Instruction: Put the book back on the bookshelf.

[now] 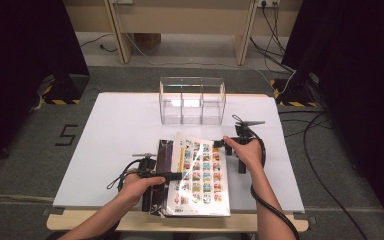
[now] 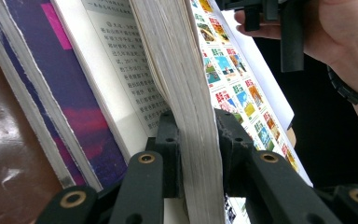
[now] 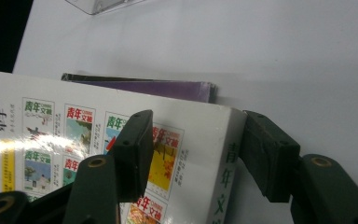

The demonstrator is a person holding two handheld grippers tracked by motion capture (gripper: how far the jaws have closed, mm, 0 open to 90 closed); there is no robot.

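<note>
The left gripper (image 2: 196, 154) has its fingers (image 2: 168, 149) clamped tight, while the right gripper (image 3: 193, 154) seems closed too.

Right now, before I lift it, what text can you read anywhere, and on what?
"青年文摘": printed repeatedly over the small cover pictures on the book's back cover.
"青年文": running down the book's spine, the rest cut off.
"5": black mark on the floor left of the table.
Inside page: Chinese body text, too small to read.
</note>
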